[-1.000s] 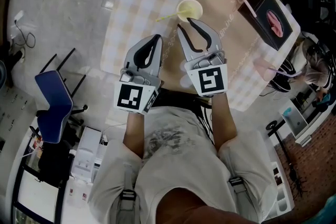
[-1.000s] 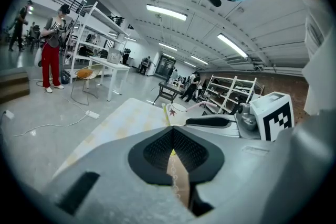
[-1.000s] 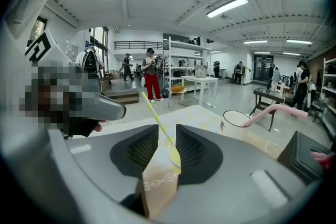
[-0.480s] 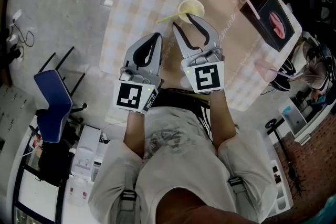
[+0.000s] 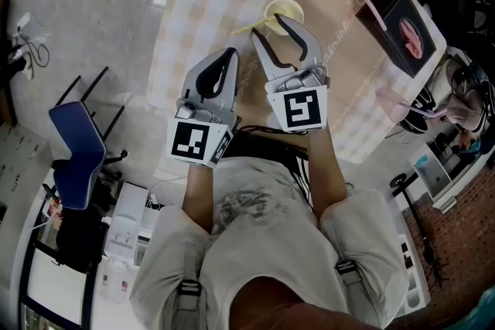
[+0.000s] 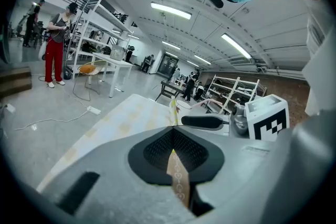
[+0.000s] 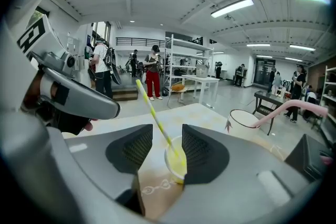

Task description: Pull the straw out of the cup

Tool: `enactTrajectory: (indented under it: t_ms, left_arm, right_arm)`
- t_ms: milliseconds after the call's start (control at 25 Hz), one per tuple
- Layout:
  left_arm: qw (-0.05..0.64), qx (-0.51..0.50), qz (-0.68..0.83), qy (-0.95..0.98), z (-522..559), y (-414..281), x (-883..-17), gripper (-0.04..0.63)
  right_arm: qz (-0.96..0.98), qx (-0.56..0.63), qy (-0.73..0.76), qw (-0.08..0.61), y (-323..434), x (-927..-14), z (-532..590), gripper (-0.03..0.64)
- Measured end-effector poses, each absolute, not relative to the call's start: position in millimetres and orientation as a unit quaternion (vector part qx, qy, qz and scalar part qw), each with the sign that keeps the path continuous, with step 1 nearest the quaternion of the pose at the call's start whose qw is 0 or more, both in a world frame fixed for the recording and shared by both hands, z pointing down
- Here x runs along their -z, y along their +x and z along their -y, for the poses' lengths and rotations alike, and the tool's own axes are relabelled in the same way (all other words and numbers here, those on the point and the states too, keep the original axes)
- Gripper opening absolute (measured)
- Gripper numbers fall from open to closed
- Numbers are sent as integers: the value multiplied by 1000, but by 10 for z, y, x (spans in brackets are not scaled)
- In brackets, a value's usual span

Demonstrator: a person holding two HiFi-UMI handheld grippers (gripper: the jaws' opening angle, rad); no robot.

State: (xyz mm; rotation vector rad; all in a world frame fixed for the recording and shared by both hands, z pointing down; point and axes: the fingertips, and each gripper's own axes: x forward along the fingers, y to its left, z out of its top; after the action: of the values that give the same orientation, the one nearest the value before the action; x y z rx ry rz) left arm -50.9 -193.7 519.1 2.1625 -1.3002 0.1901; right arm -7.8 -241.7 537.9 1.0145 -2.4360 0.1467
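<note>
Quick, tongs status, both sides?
Left tongs: closed, empty.
Right tongs: open, just opened wider; yellow cup and straw between them, ungripped.

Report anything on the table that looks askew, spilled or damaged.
Nothing stands out. The yellow cup stands upright on the checked tablecloth, with its yellow straw leaning out over the rim as straws do. No spill or damage shows around it.
</note>
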Motion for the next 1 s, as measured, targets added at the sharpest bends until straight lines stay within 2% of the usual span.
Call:
enactTrajectory:
  t_ms: [360, 760, 920, 1000]
  left_arm:
    - [306, -71, 491, 813, 1926, -507, -5237, 5]
    - [306, -73, 491, 812, 1926, -512, -5240, 5]
    - [305, -73, 491, 813, 1909, -509, -5232, 5]
    - [306, -74, 491, 812, 1901, -511, -5237, 5]
  right_arm:
    - [890, -53, 378, 249, -83, -5470, 2464, 175]
    - [881, -44, 400, 248, -20, -5469, 2531, 33]
    - [882, -45, 400, 244, -21, -5455, 2538, 34]
    - [884, -46, 397, 242, -33, -5450, 2532, 57]
